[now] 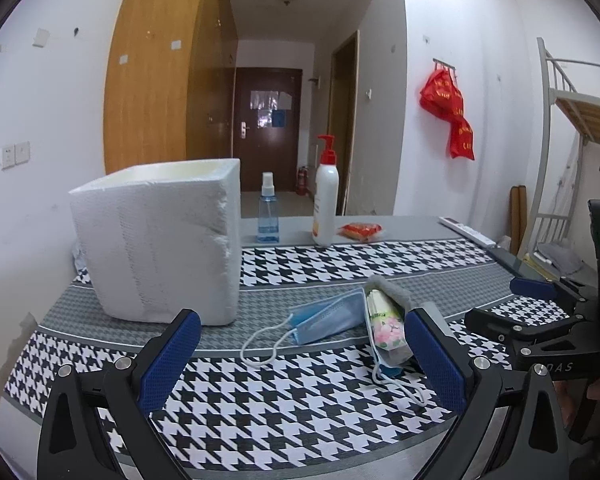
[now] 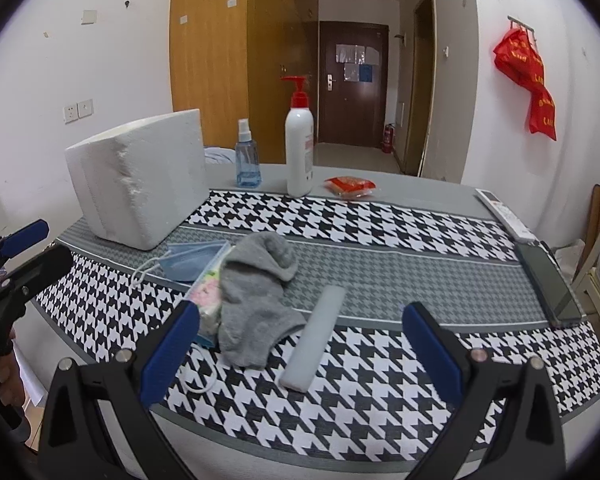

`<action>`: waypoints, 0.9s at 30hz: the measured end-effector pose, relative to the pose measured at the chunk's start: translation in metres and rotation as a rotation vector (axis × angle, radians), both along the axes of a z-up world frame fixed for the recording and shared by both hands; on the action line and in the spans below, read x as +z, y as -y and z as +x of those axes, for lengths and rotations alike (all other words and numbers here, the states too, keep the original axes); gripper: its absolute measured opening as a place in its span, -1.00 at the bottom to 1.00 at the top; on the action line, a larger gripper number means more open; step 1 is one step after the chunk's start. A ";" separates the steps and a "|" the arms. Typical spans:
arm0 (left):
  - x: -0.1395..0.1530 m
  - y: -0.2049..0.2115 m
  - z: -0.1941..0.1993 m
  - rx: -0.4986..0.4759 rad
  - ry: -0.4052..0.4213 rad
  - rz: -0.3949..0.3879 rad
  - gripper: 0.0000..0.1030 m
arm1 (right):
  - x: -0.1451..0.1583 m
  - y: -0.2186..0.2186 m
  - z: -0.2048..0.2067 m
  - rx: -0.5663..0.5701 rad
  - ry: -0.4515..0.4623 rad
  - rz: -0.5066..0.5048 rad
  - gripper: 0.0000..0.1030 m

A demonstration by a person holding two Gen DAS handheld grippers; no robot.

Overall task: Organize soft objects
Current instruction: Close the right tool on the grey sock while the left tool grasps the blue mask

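Observation:
A blue face mask (image 1: pixel 326 320) (image 2: pixel 192 260) lies on the houndstooth cloth with its ear loops trailing. A floral tissue pack (image 1: pixel 386 324) (image 2: pixel 209 294) leans against it. A grey sock (image 2: pixel 256 296) (image 1: pixel 392 290) is draped over the pack. A pale grey foam bar (image 2: pixel 316 338) lies to the right of the sock. My left gripper (image 1: pixel 304 360) is open just short of the mask and pack. My right gripper (image 2: pixel 300 356) is open, with the sock and bar between its fingers' lines. Each gripper shows at the edge of the other view.
A white foam box (image 1: pixel 156 240) (image 2: pixel 140 184) stands at the back left. A spray bottle (image 2: pixel 247 156), a pump bottle (image 2: pixel 299 148) and a red packet (image 2: pixel 350 186) line the far edge. A remote (image 2: pixel 504 214) and a phone (image 2: pixel 548 284) lie at the right.

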State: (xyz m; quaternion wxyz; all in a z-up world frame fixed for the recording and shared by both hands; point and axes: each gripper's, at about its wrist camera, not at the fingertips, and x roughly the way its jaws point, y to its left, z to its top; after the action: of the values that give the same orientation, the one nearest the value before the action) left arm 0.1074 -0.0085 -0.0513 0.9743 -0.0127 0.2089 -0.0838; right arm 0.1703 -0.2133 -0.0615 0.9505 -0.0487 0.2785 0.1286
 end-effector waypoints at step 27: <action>-0.021 0.012 0.053 -0.057 -0.126 0.011 0.98 | -0.039 -0.022 0.058 0.163 -0.189 0.008 -0.23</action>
State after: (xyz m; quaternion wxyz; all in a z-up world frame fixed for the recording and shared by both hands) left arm 0.1607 -0.0209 -0.0723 0.9565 -0.0066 0.2703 -0.1096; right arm 0.2278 -0.1909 -0.1007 0.9067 -0.0550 0.3614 0.2105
